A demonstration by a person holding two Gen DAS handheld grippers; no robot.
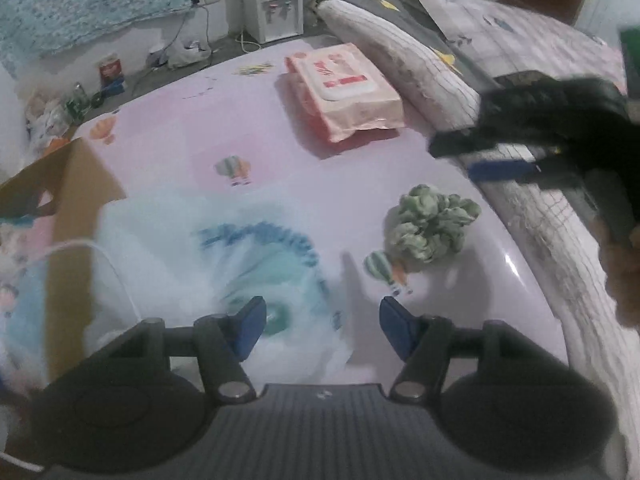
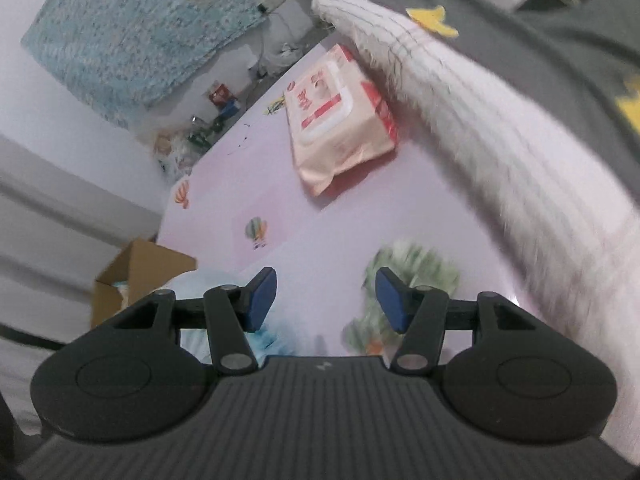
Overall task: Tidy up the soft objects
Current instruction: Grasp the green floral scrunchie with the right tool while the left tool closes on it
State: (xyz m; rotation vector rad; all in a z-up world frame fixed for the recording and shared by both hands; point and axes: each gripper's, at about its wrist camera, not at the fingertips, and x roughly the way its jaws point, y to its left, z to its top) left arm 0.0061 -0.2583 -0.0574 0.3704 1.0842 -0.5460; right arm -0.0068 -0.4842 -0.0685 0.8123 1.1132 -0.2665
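A crumpled green cloth [image 1: 432, 228] lies on the pink sheet [image 1: 180, 128], to the right of a blurred white-and-blue soft pack [image 1: 240, 256]. My left gripper [image 1: 323, 328] hangs open over the near edge of that pack, its pads not pressing on anything. A pink wipes pack [image 1: 344, 88] lies farther back. My right gripper [image 1: 472, 158] comes in from the right, above the green cloth. In the right wrist view my right gripper [image 2: 326, 300] is open and empty, with the green cloth [image 2: 416, 272] blurred just behind its right finger and the wipes pack [image 2: 336, 120] beyond.
An open cardboard box [image 1: 80, 184] [image 2: 136, 272] stands at the left edge of the bed. A white fluffy blanket [image 1: 400, 52] [image 2: 480, 140] and a grey quilt run along the right side. A water dispenser [image 1: 276, 8] and clutter stand on the floor beyond.
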